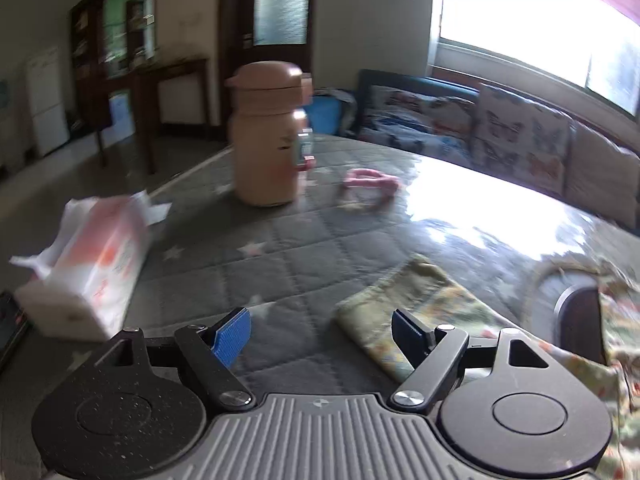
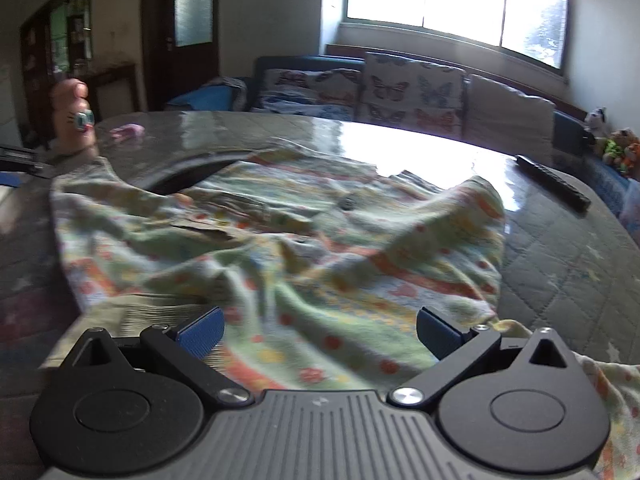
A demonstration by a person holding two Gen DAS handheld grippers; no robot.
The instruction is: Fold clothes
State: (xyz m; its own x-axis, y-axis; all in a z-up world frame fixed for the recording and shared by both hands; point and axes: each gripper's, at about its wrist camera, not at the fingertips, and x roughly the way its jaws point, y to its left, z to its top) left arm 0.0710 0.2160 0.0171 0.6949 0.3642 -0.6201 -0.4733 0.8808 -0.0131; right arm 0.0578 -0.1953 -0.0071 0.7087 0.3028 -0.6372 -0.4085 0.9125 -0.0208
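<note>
A pale green garment with orange and yellow flower print (image 2: 304,248) lies crumpled and spread on the quilted grey table (image 2: 560,272). My right gripper (image 2: 320,330) is open just above the garment's near part, holding nothing. In the left wrist view one sleeve or corner of the garment (image 1: 404,312) lies flat on the table (image 1: 248,264). My left gripper (image 1: 322,334) is open just left of that corner, its right finger over the cloth's edge, holding nothing.
A tan flask (image 1: 268,136) stands at the table's far side, with a pink hair tie (image 1: 370,182) beside it. A tissue pack (image 1: 88,264) lies at the left. A black remote (image 2: 554,182) lies at the table's right. A sofa with butterfly cushions (image 2: 412,92) is behind.
</note>
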